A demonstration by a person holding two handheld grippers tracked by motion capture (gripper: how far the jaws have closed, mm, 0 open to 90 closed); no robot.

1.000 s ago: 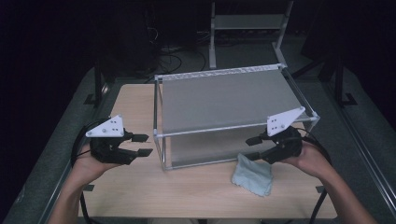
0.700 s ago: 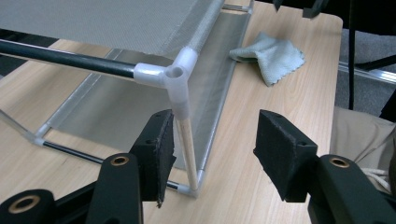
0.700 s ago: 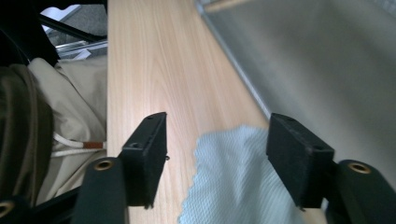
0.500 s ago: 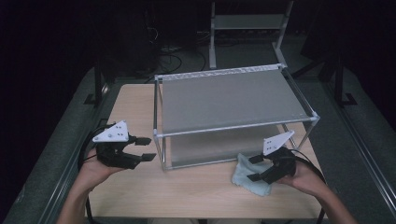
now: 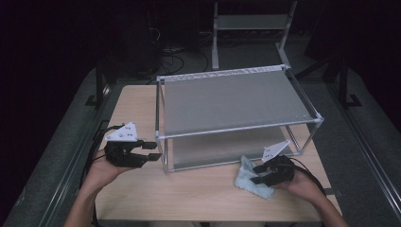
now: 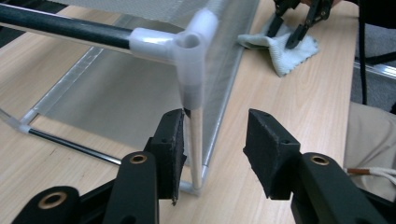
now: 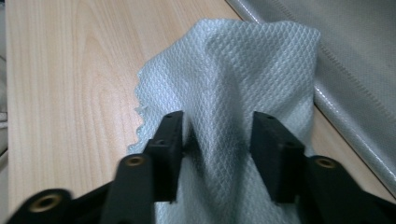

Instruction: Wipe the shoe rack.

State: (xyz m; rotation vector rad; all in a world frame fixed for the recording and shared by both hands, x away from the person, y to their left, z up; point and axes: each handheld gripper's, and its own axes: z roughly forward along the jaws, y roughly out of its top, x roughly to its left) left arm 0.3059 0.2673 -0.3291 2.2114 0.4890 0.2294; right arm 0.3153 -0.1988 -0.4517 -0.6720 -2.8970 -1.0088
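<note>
Right gripper (image 5: pixel 261 176) down on the pale blue cloth (image 5: pixel 253 180) at the desk (image 5: pixel 189 198) front, right of centre; jaws have just been closing, a raised fold between them, pads not clearly pressing. Left gripper (image 5: pixel 150 150) at the rack (image 5: pixel 236 101) corner post (image 6: pixel 196 140), jaws part open, also just closing, one pad beside the post, holding nothing.

Pale wood-grain table (image 5: pixel 198 198), smooth and matt; at its 5 o'clock corner, a light blue cloth (image 7: pixel 243 84) of waffle-textured weave. Rack (image 5: pixel 236 101) with grey matt mesh-fabric shelves, glossy dark metal rods and translucent white plastic corner joints (image 6: pixel 191 46). Matt black plastic gripper pads (image 6: pixel 268 149), brass-coloured rivets.
</note>
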